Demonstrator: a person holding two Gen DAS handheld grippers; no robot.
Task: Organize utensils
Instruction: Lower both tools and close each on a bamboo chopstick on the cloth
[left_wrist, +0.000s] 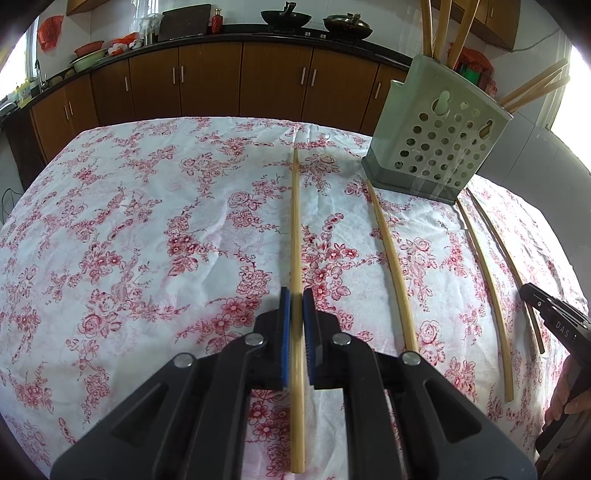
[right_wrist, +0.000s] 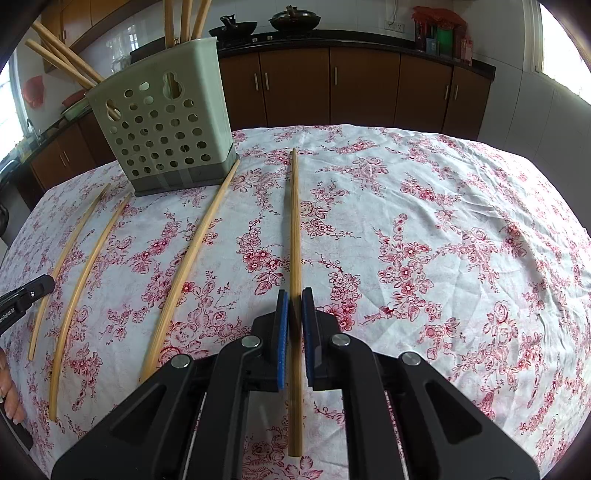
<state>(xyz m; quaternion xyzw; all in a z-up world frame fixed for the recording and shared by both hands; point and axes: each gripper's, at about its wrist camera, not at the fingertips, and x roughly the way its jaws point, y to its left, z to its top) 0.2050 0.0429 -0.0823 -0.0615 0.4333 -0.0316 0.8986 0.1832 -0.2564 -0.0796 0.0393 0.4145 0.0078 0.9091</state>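
The left gripper's (left_wrist: 296, 295) blue-padded fingers (left_wrist: 284, 332) were clamped on a long bamboo chopstick (left_wrist: 295, 221); the right gripper's (right_wrist: 294, 295) fingers (right_wrist: 282, 332) pinched another bamboo chopstick (right_wrist: 294, 221). Between them, three loose chopsticks (right_wrist: 192, 266) lay on the floral-clothed surface (right_wrist: 424, 240), near the perforated pale-green plastic holder (right_wrist: 166, 122) at the far side.

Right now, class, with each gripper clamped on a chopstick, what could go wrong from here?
The left gripper and right gripper pinch the left chopstick and right chopstick close to one end, so a long tip may swing or slip. The holder already has leaning chopsticks; both grippers arriving together might clash or tip it.
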